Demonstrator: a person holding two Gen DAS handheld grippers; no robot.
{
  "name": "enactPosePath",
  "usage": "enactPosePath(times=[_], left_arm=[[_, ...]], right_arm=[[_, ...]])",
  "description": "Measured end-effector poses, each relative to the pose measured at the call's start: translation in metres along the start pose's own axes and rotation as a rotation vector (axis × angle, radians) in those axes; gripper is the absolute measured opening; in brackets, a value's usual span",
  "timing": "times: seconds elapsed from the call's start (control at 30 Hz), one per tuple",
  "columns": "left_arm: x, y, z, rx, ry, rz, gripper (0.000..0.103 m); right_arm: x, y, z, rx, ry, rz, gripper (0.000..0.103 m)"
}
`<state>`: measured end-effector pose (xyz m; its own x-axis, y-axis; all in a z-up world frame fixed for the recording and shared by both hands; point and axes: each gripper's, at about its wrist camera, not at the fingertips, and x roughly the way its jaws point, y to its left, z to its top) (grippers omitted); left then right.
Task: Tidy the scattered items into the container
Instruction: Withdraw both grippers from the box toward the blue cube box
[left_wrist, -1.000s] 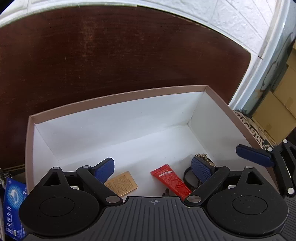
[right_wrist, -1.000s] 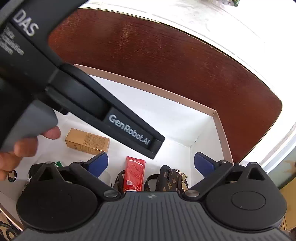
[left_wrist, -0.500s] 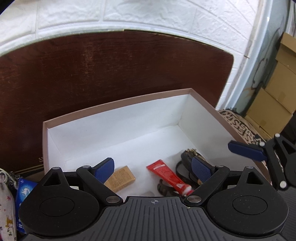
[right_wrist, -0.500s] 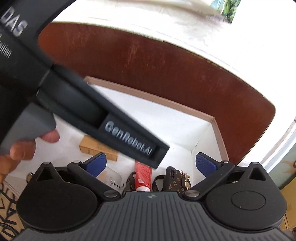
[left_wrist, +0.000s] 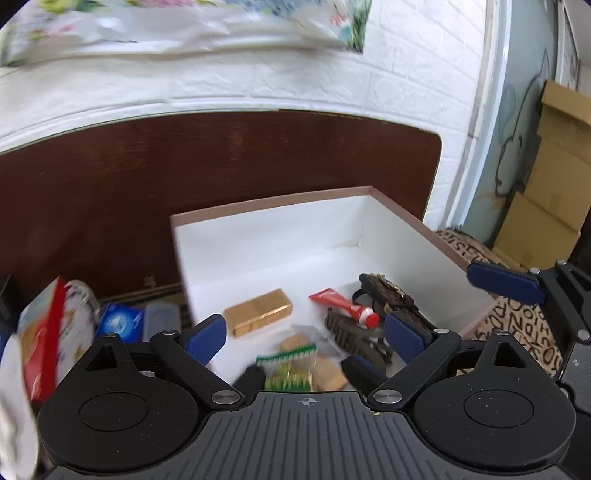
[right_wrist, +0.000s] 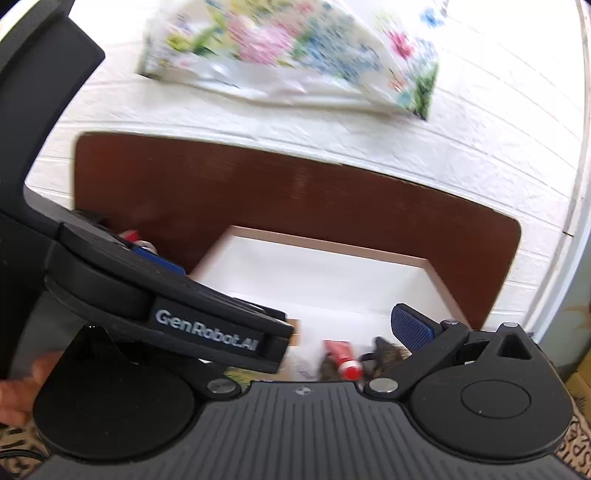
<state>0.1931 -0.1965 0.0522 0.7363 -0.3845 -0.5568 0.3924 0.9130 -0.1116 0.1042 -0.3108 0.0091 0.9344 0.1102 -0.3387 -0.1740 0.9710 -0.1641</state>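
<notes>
Fingers (left_wrist: 205, 338) of my left gripper (left_wrist: 304, 338) apart, empty; ahead between them, red tube (left_wrist: 341, 306) in box (left_wrist: 273, 210), cap toward right finger, lengthwise diagonal; right gripper (right_wrist: 288, 328) spread unclear.

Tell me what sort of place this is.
Probably a lived-in home room or storage corner, not a lab: a white brick-pattern wall, stacked cardboard cartons by the side, and a dark wooden board behind the white box holding small household bits.
</notes>
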Motion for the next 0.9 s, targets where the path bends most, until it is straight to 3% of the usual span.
enactPosePath(times=[0.1,0.2,0.6,0.9], left_arm=[[-0.024,0.008,-0.019,-0.033,-0.002,0.010,0.100],[-0.048,0.020,-0.042,-0.066,-0.008,0.032,0.100],[-0.123,0.099,-0.136,-0.207,0.000,0.217,0.101],[-0.168,0.171,-0.177,-0.331,-0.002,0.333,0.101]], right_arm=[[0.013,0.023,0.015,-0.006,-0.028,0.020,0.103],[0.026,0.034,0.002,-0.009,-0.036,0.060,0.103],[-0.021,0.157,-0.040,-0.023,0.018,0.290,0.103],[-0.019,0.244,-0.033,-0.109,0.026,0.454,0.103]])
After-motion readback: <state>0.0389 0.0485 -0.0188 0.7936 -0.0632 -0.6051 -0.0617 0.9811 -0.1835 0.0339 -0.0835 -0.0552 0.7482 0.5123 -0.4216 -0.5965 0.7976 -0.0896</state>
